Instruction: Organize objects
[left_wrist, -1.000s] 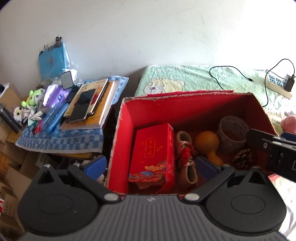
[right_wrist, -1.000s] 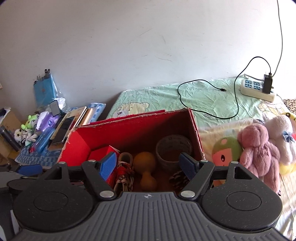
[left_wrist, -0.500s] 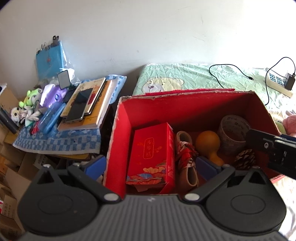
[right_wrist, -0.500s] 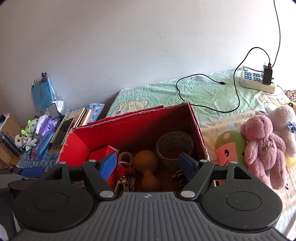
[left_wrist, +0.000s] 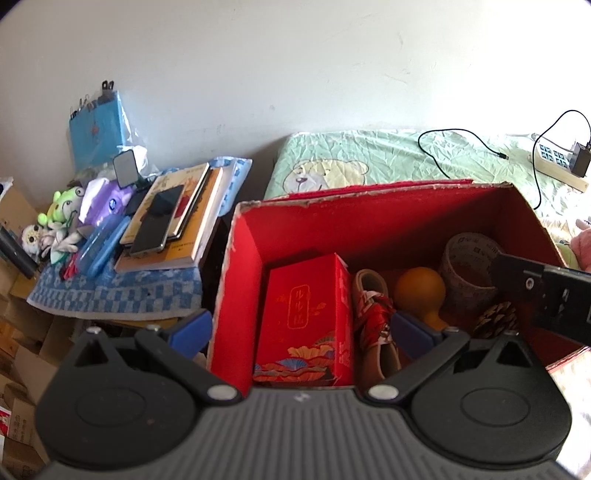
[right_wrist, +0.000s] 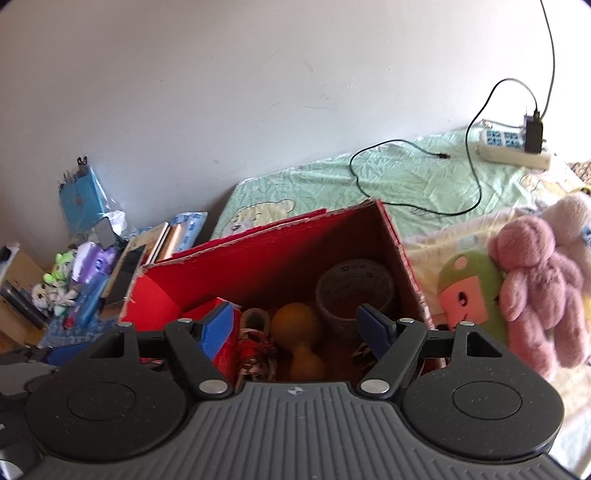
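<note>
So far we count five things already packed in the open red cardboard box (left_wrist: 388, 221): a red printed carton (left_wrist: 304, 314) against its left wall, then a small red-and-tan shoe (left_wrist: 376, 321), an orange gourd-shaped toy (left_wrist: 419, 291), a wide roll of printed tape (left_wrist: 467, 266) and a brown pine cone (left_wrist: 495, 323) toward its right wall. We judge the job well along but not finished, since a pink plush bear (right_wrist: 535, 280) and a green-hooded plush doll (right_wrist: 467, 284) lie on the bed just right of the box.

Our left gripper (left_wrist: 301, 332) hangs over the box's near left corner, jaws apart and holding nothing; one fingertip sits outside the left wall, the other inside above the shoe. Our right gripper (right_wrist: 295, 325) hovers above the box's near edge, jaws likewise spread and bare.

Inside the box, free floor looks scarce; what remains is mostly height above the contents. Its torn rim stands tall on all sides, so anything added must come down from above. To the box's left a cluttered bench (left_wrist: 110, 295) with books crowds close.
</note>
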